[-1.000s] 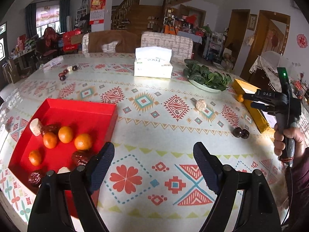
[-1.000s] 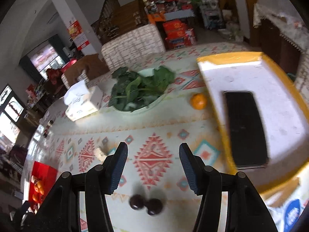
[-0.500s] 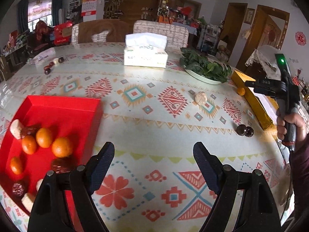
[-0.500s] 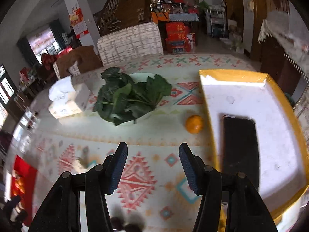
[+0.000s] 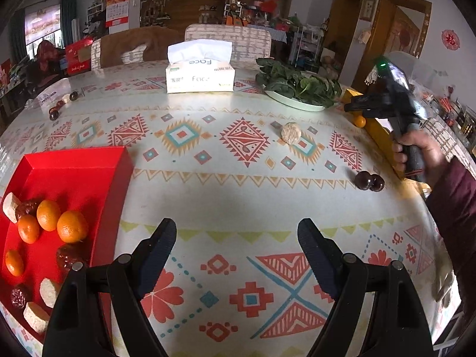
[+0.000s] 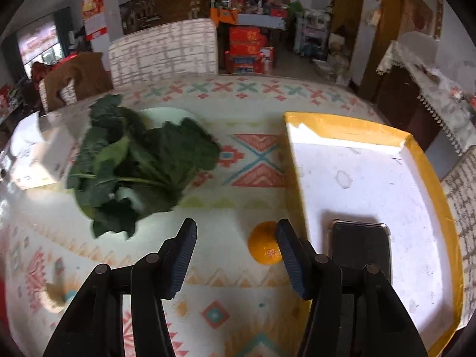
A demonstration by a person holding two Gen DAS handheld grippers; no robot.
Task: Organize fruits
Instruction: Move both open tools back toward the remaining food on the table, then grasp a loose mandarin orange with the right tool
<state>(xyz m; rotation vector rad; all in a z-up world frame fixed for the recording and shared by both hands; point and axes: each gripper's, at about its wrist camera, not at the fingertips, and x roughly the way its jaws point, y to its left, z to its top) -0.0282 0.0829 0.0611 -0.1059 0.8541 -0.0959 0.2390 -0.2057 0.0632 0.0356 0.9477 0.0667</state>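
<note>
A red tray (image 5: 74, 166) at the left holds several oranges (image 5: 72, 226), dark dates and pale chunks. My left gripper (image 5: 236, 235) hovers open over bare tablecloth just right of the tray. A loose orange (image 6: 263, 247) lies beside the yellow-rimmed tray (image 6: 351, 125); my right gripper (image 6: 235, 235) is open above it, its right finger at the orange's edge, nothing between the pads. In the left wrist view the right gripper (image 5: 349, 107) is held by a hand over that orange (image 5: 360, 121). Two dark round fruits (image 5: 369, 182) and a pale lump (image 5: 291, 132) lie on the table.
A plate of leafy greens (image 6: 142, 163) sits left of the loose orange. A black phone (image 6: 360, 247) lies in the yellow-rimmed tray. A tissue box (image 5: 200, 73) stands at the table's far side, with more dark fruits (image 5: 64, 104) at the far left. Chairs stand behind the table.
My right gripper has swung from above the two dark fruits toward the loose orange, which now sits by its right finger. The left gripper has drifted slightly rightwards and down.
</note>
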